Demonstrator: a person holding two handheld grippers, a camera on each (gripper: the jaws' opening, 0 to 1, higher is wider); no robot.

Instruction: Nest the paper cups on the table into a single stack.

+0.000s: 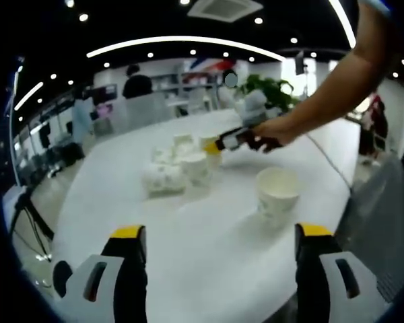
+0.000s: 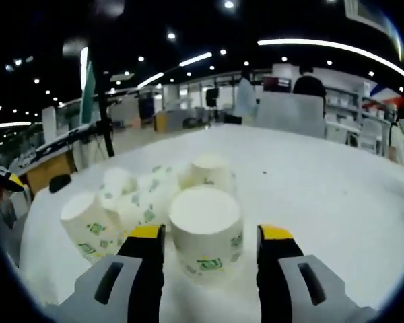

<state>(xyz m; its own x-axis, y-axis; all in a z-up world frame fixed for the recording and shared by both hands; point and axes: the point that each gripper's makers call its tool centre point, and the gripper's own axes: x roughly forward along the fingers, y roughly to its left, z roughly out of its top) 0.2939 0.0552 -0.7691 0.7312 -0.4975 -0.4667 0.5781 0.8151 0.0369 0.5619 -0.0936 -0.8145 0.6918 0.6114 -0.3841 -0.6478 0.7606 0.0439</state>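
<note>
- Right now my left gripper hangs low over the near part of the white table, its yellow-tipped jaws spread wide with nothing between them
- From the left gripper view, a lone paper cup stands upright and mouth-up on the table, ahead of the jaws and toward the right one, apart from both
- Farther back and to the left sits a cluster of cups, packed close together; some look tipped on their sides, though the blur keeps me from counting them
- My right gripper shows in that same view, reaching in from the right with the person's bare arm behind it, its yellow tip at the far edge of the cluster
- In the right gripper view, the right gripper has its jaws open on either side of an upside-down cup, flat base up, green print on its wall
- I cannot tell whether the jaw tips touch that cup; they stand just beside its wall, and it rests on the table
- Just behind and left of it lie more cups, several on their sides and touching, one more standing base-up at the back
- Beyond the table, two people stand with their backs to me near shelves
</note>
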